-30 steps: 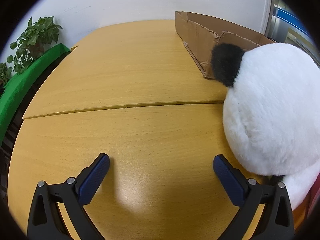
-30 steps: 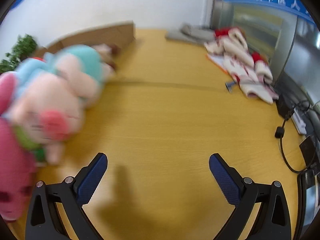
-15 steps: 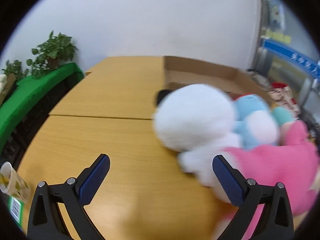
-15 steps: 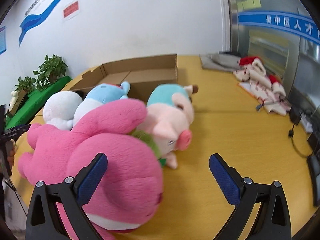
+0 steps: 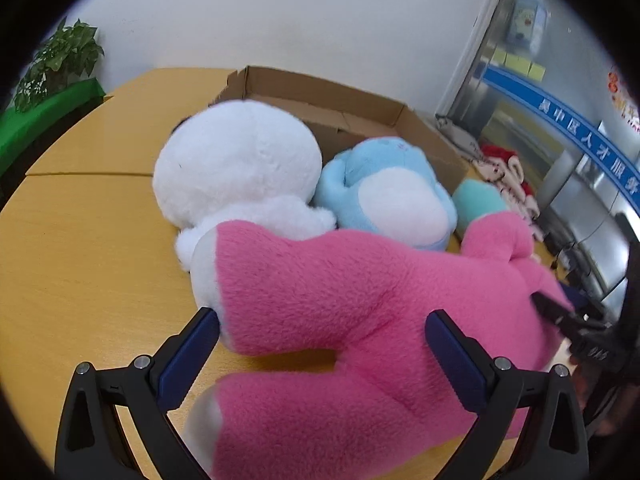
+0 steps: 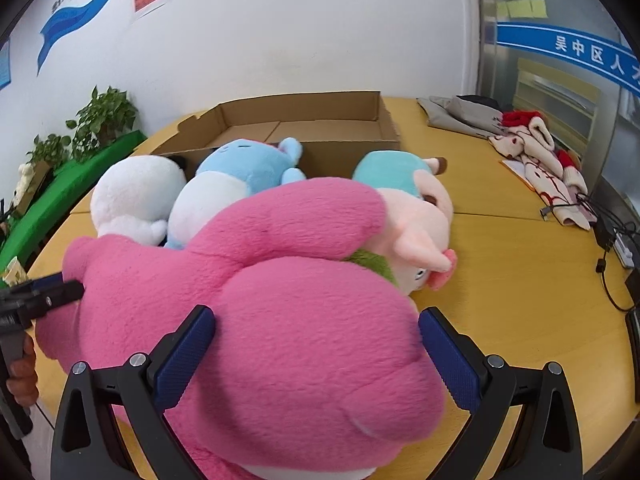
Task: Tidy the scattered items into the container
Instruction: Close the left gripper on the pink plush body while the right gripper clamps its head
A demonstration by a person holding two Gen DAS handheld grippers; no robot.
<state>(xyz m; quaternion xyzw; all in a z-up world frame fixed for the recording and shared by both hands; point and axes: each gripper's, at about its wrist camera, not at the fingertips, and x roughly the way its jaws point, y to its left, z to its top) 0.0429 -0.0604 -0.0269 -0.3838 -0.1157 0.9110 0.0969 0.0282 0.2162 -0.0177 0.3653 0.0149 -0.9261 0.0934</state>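
Yellow wood table (image 5: 80, 240) fills the room's middle, a plant (image 5: 60, 60) far left. On it, white toy (image 5: 236, 168), blue toy (image 5: 384, 188) and pig toy (image 6: 416, 208) huddle against the cardboard box (image 6: 320, 120), which looks empty. Nearest lies the big pink toy (image 5: 360, 300). Left gripper (image 5: 320, 348) and right gripper (image 6: 316, 344) both gape wide around it, gripping nothing, likely because its bulk needs two.

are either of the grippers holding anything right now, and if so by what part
Nothing is gripped yet. Both the left gripper and right gripper are open, straddling the pink plush toy.
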